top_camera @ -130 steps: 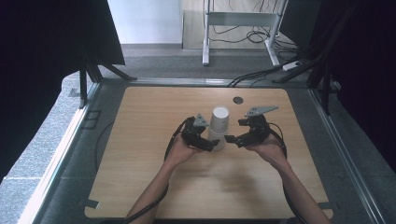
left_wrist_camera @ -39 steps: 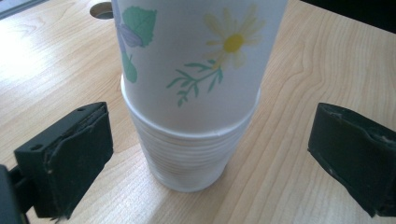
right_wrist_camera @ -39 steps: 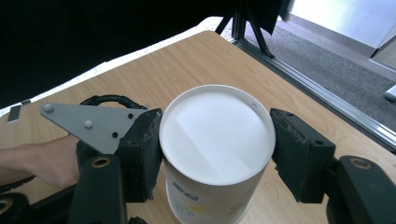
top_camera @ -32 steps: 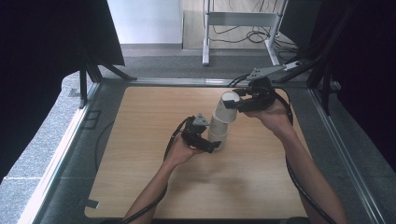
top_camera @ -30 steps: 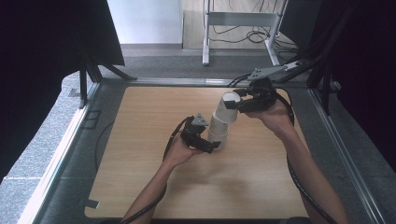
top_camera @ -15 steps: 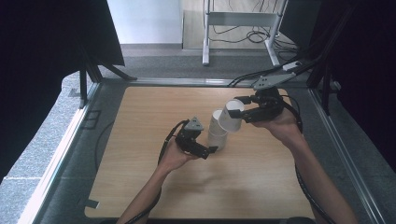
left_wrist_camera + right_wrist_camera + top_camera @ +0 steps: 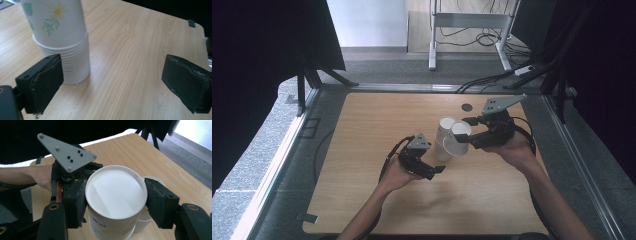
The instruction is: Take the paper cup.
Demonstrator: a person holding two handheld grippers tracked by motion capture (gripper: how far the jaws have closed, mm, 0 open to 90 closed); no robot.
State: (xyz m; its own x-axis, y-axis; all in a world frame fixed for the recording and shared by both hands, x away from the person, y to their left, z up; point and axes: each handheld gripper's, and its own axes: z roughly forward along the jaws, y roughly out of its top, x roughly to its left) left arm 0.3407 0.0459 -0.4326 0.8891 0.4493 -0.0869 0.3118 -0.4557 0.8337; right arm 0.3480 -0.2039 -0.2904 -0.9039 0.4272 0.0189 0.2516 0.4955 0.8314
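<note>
Paper cups are sitting near the middle of the wooden surface (image 7: 362, 150), and the views are telling different parts of the scene. From the high view, the right gripper (image 7: 467, 134) is holding a single cup (image 7: 459, 137) tipped on its side, its pale base facing the camera, just beside the top of the cup stack (image 7: 443, 142) that is standing upright on the surface. The left gripper (image 7: 438, 169) is resting low at the foot of that stack, on its near side.

The right gripper view is looking straight at the held cup's round white base (image 7: 116, 192), with both fingers (image 7: 75, 200) pressing its wall from either side, so the grasp is plainly clenched on the cup. Behind it, this view is also showing the other hand (image 7: 47, 178) and the grey three-cornered plate (image 7: 65, 152) of the left gripper.

The left gripper view is revealing what the high view is not: the stack's many nested rims (image 7: 70, 65) and a daisy print (image 7: 57, 11) on the uppermost cup. Its fingers (image 7: 42, 82) are standing wide apart and released, one just beside the stack's base, the other well clear over bare wood.
</note>
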